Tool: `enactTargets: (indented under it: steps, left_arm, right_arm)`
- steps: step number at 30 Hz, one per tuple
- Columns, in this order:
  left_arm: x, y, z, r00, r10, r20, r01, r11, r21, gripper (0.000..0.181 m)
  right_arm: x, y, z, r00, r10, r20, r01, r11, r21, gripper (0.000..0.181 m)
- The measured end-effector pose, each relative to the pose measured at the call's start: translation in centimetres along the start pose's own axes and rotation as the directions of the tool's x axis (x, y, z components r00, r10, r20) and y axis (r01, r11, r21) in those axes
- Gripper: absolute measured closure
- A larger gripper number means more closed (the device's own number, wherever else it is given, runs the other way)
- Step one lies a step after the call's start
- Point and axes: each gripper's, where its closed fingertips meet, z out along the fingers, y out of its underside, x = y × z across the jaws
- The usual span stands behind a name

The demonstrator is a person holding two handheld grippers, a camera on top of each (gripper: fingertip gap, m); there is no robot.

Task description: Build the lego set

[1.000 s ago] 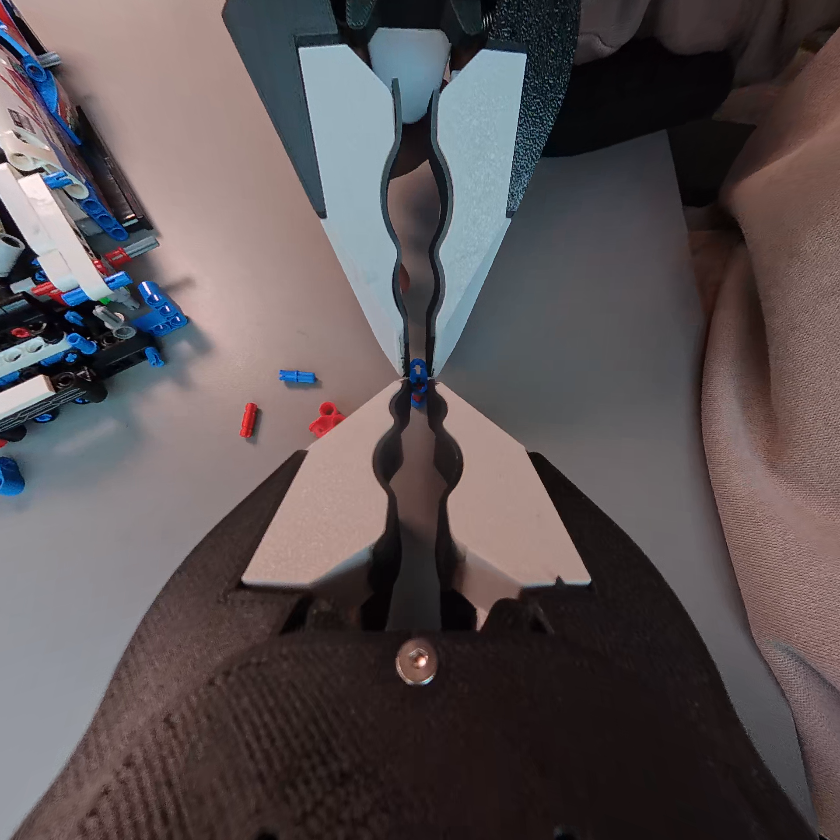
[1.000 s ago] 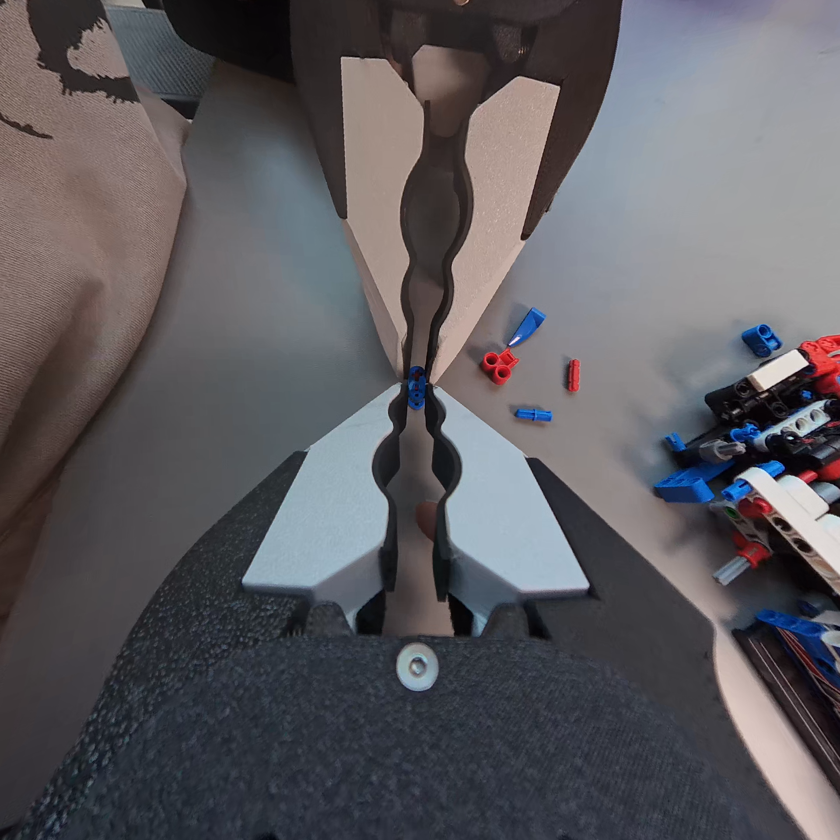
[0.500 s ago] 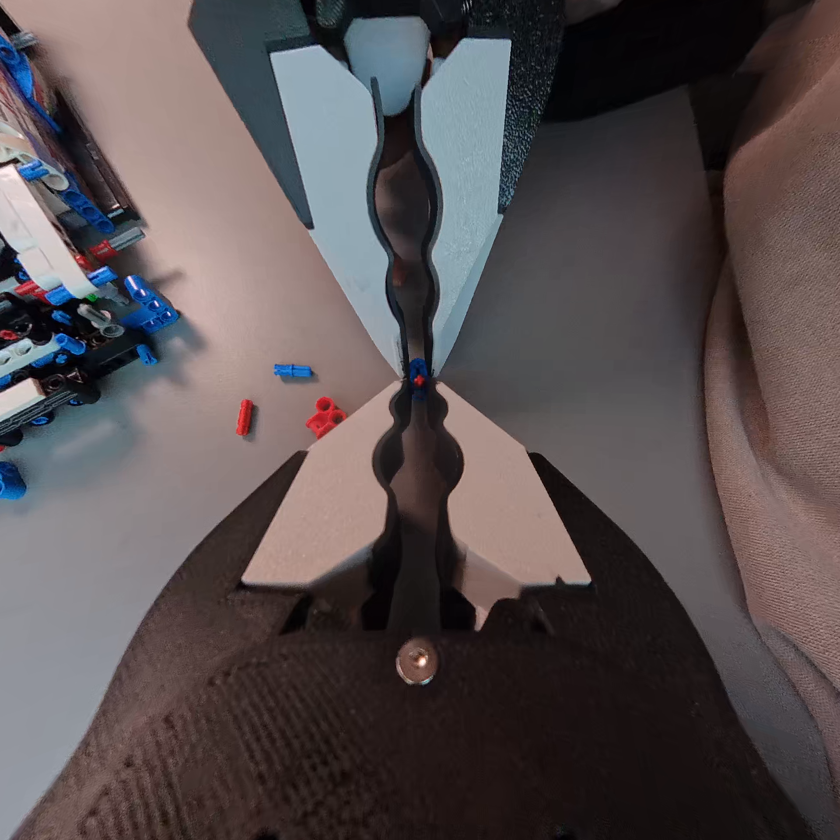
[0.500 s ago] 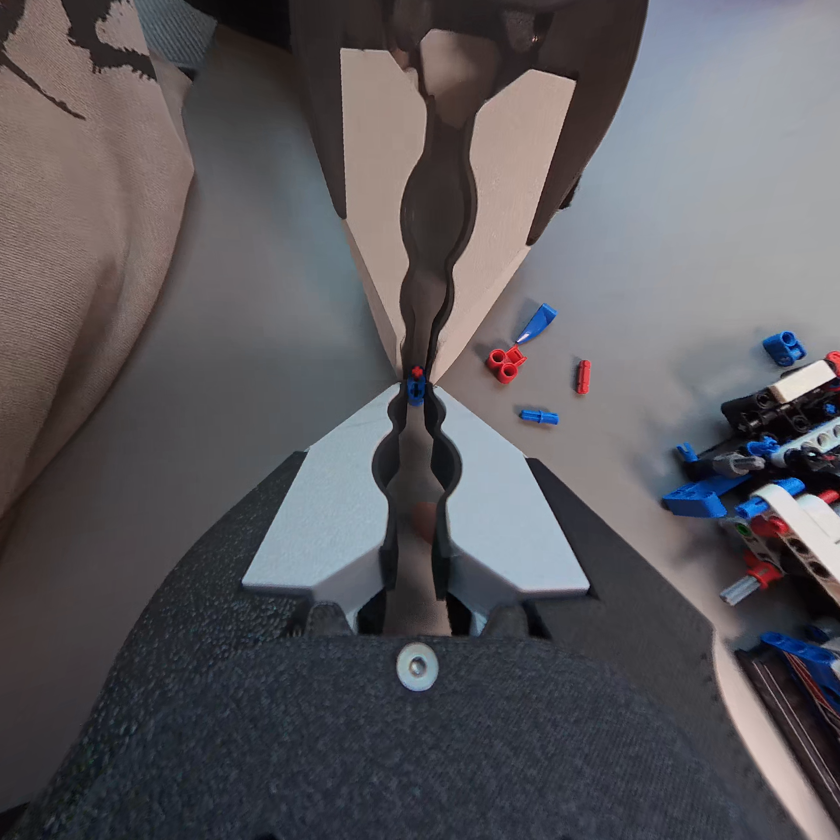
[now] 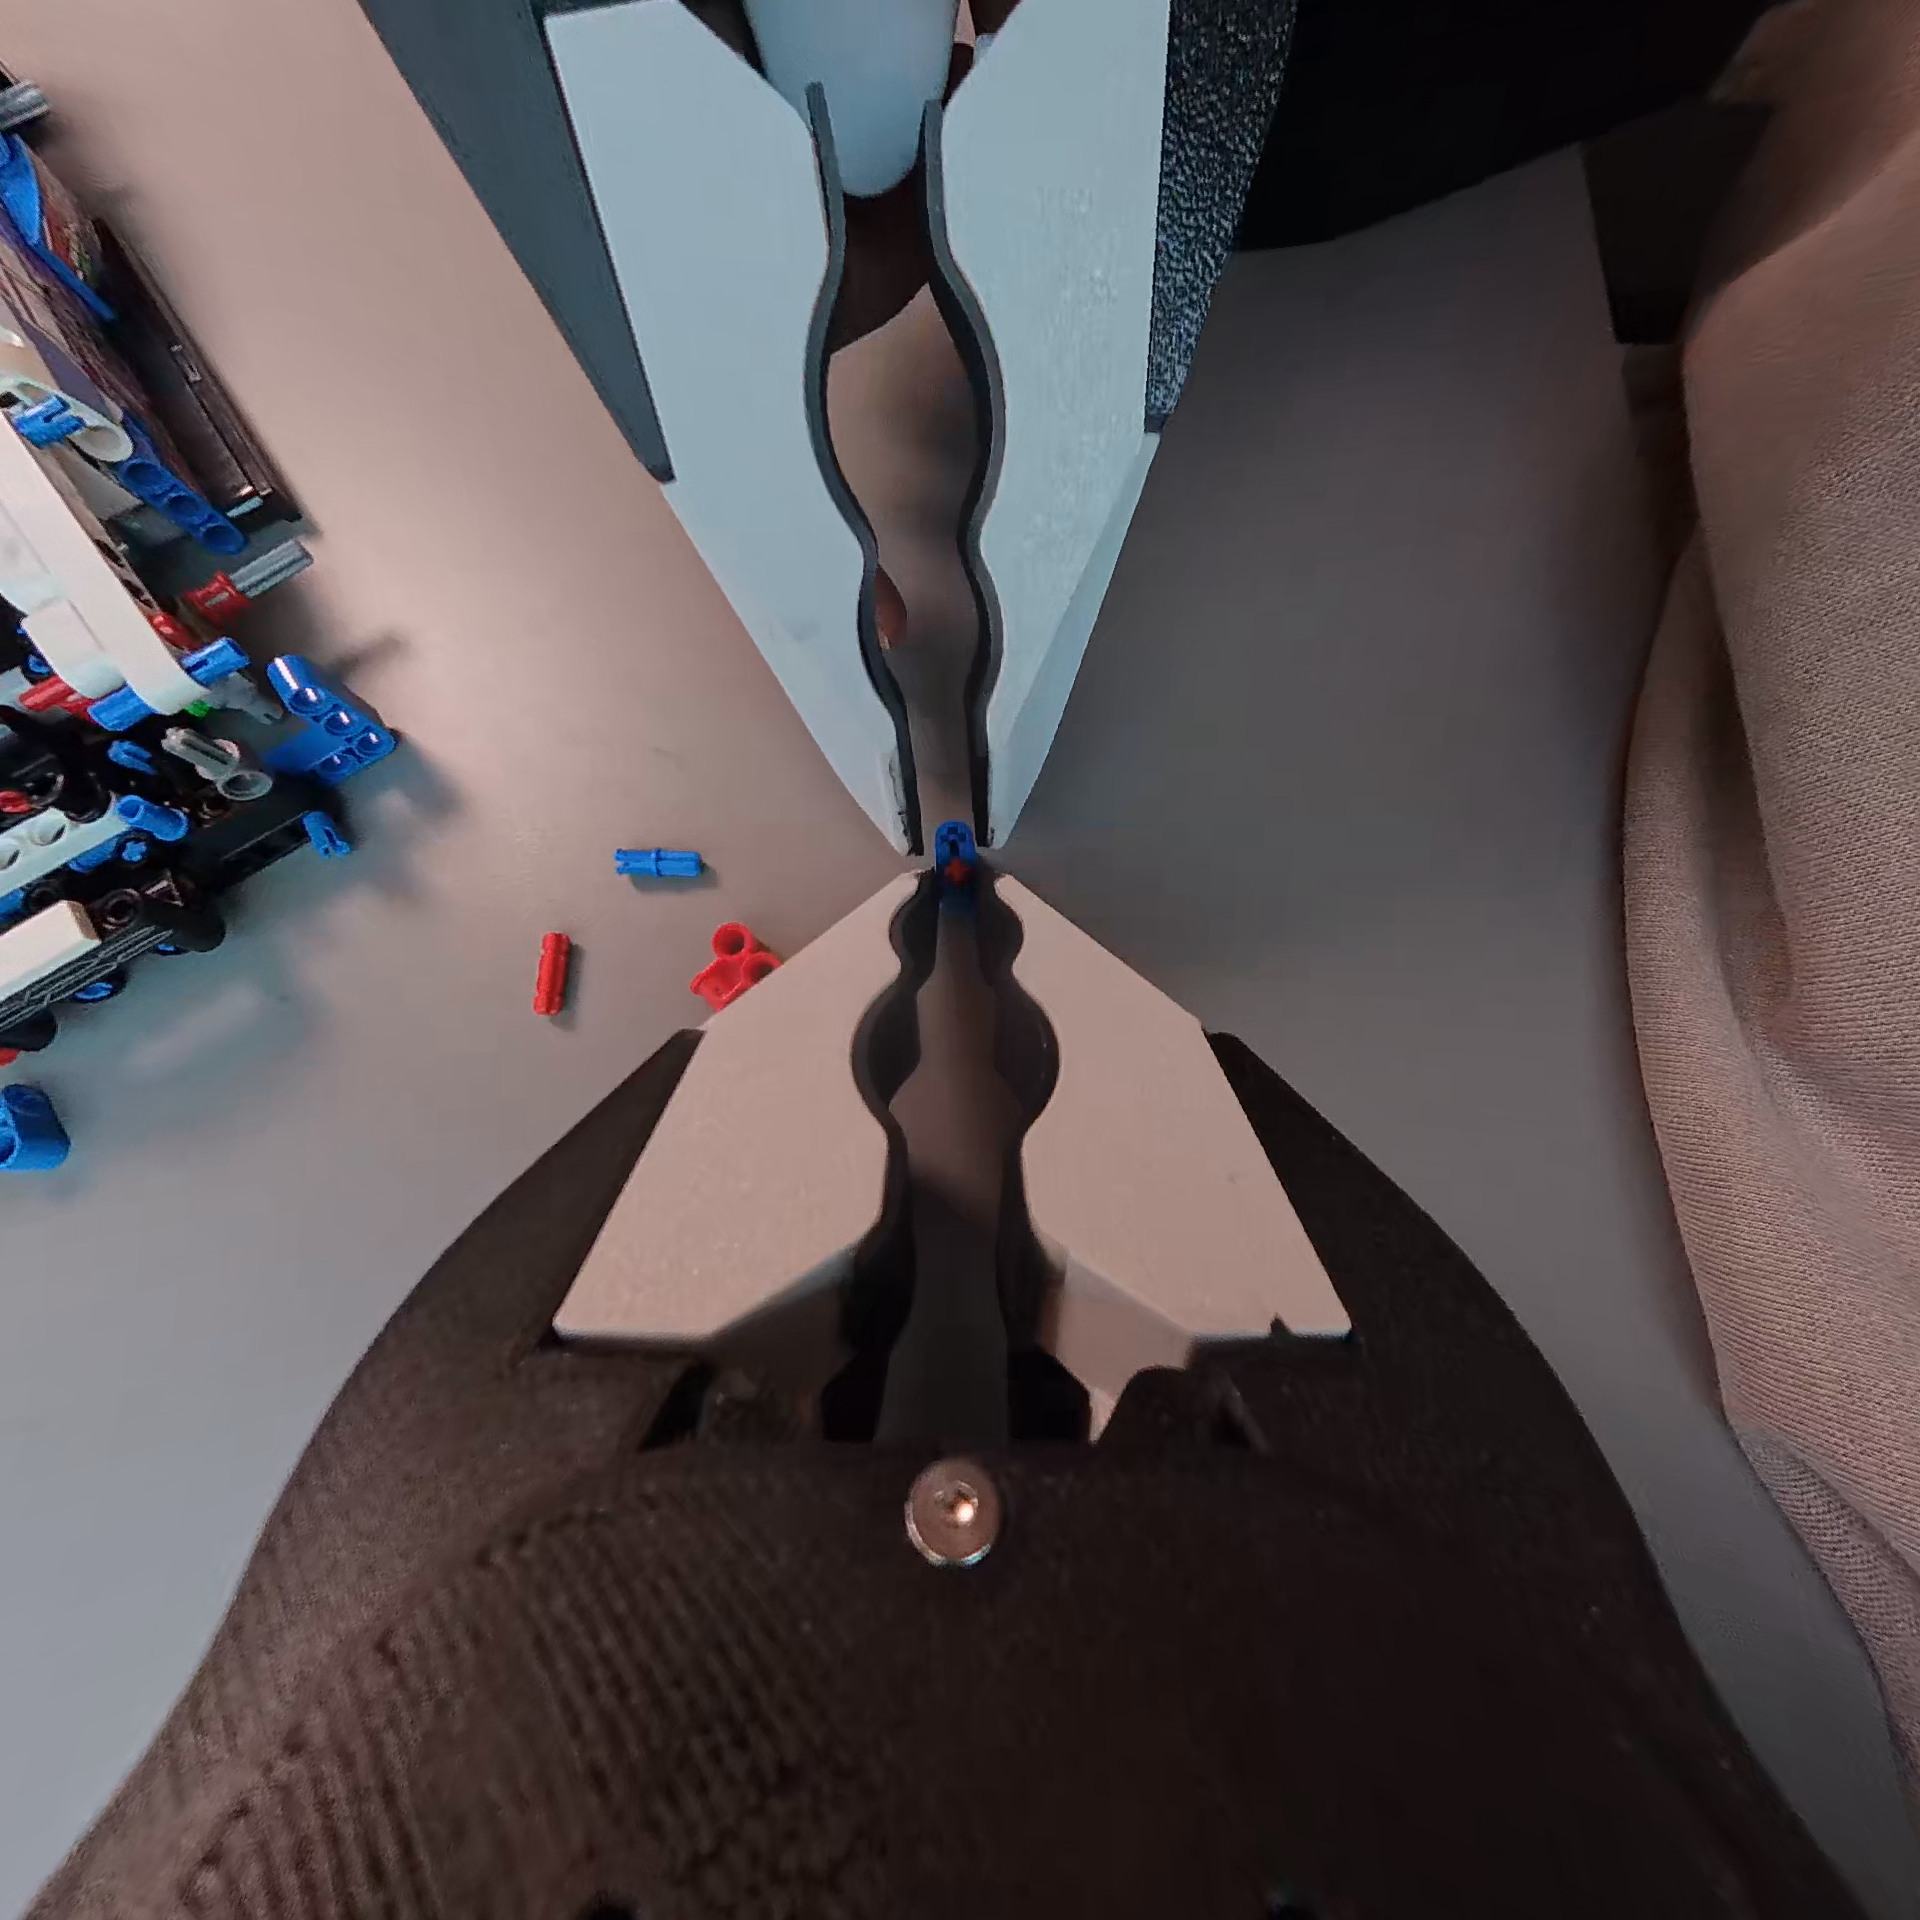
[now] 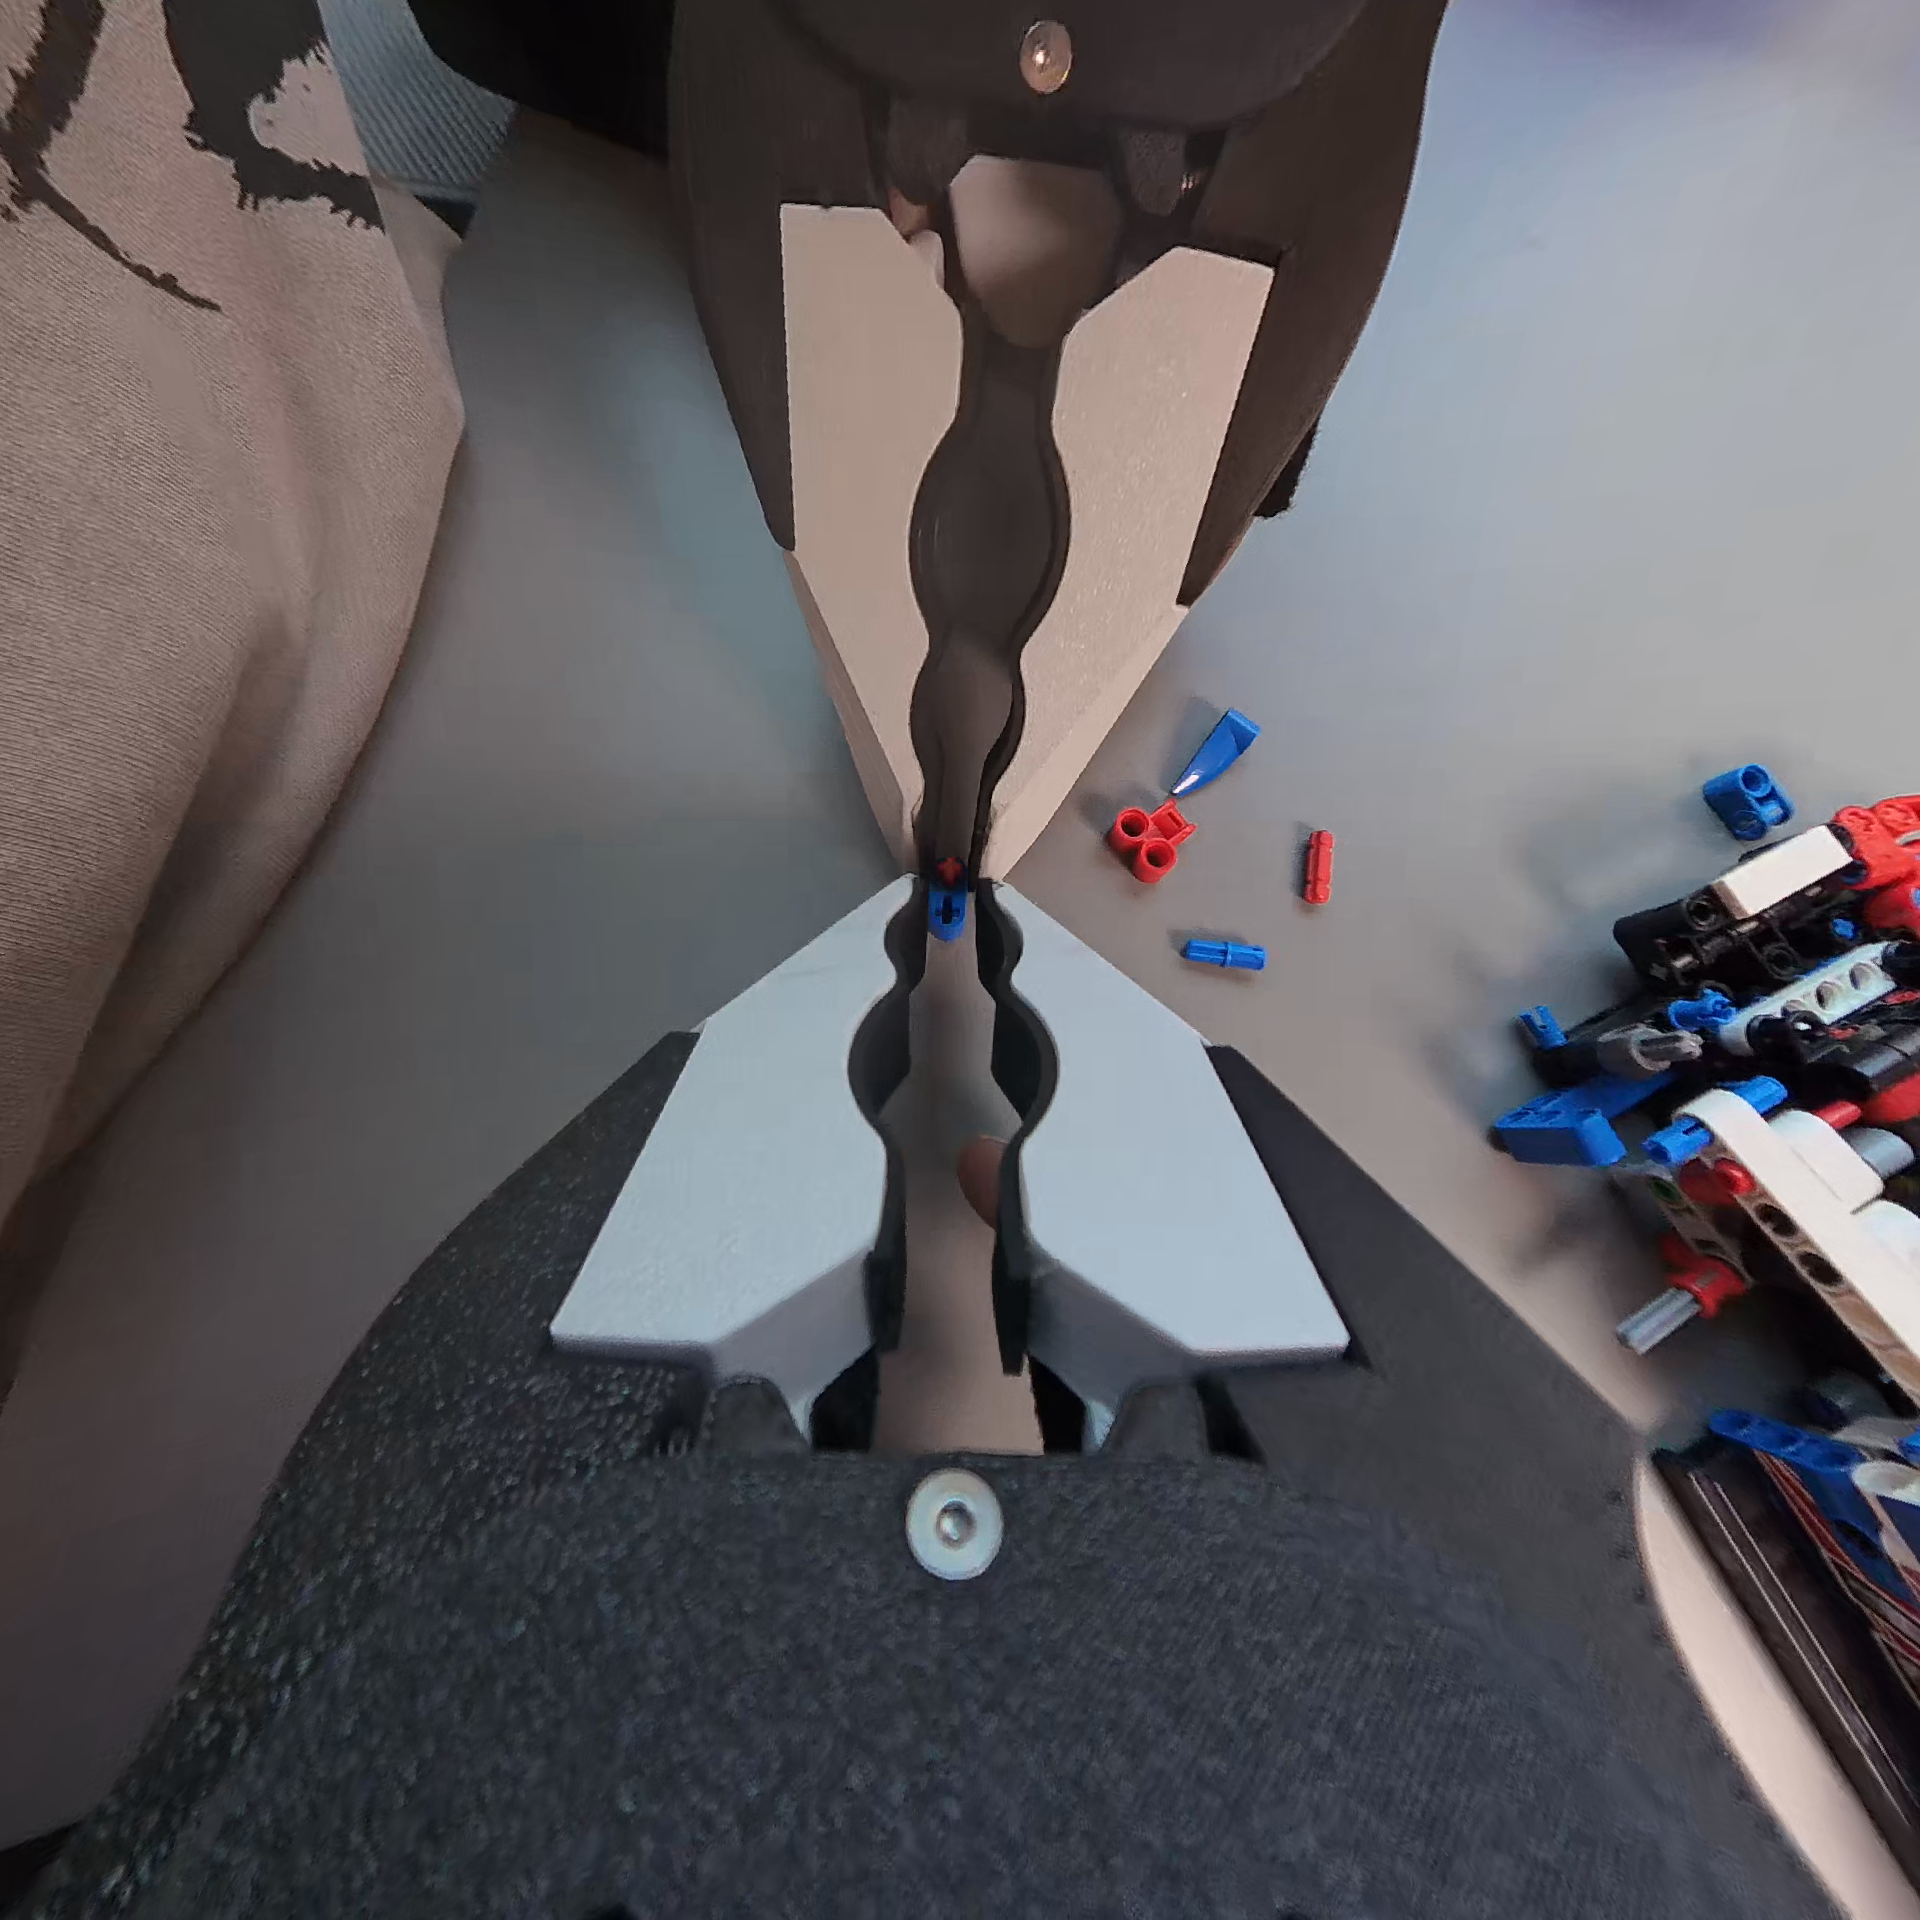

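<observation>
My two grippers meet tip to tip above the grey table (image 5: 1299, 727). My right gripper (image 6: 951, 906) is shut on a small blue connector (image 6: 945, 912). My left gripper (image 5: 956, 896) is shut on a small red pin (image 5: 957, 875), whose end sits against the blue connector (image 5: 953, 840). In the right wrist view the left gripper (image 6: 951, 844) comes in from the top with the red pin (image 6: 950, 868) at its tips. In the left wrist view the right gripper (image 5: 951, 821) comes in from the top. Most of both pieces is hidden between the pads.
A partly built black, white, blue and red model (image 6: 1787, 1049) lies at the table's side, also in the left wrist view (image 5: 83, 790). Loose on the table: a blue pin (image 6: 1223, 952), a red pin (image 6: 1316, 865), a red connector (image 6: 1148, 840), a blue curved piece (image 6: 1210, 750). A person's beige clothing (image 5: 1787, 831) borders the table.
The two grippers have stayed tip to tip and drawn closer together. The red pin now shows at the end of the blue connector. The loose pieces have not moved.
</observation>
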Motion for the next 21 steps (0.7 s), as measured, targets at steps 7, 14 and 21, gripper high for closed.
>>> enactTargets:
  steps: [7,14,21]
  left_arm:
    - [-0.02,0.09,0.11,1.0,0.015,-0.005,-0.015,0.999,-0.029,0.176]
    - [0.01,0.15,0.22,0.999,0.031,-0.029,-0.033,0.998,-0.062,0.175]
    - [-0.4,0.23,-0.55,0.993,-0.092,-0.075,0.092,0.996,-0.001,0.176]
  right_arm:
    - [-0.04,0.29,0.36,1.0,0.02,-0.012,-0.021,0.996,-0.089,0.181]
    - [-0.11,0.44,0.48,1.0,0.018,-0.009,-0.02,0.986,-0.163,0.181]
    - [-0.2,0.29,-0.17,0.999,0.001,-0.052,-0.003,0.999,-0.035,0.171]
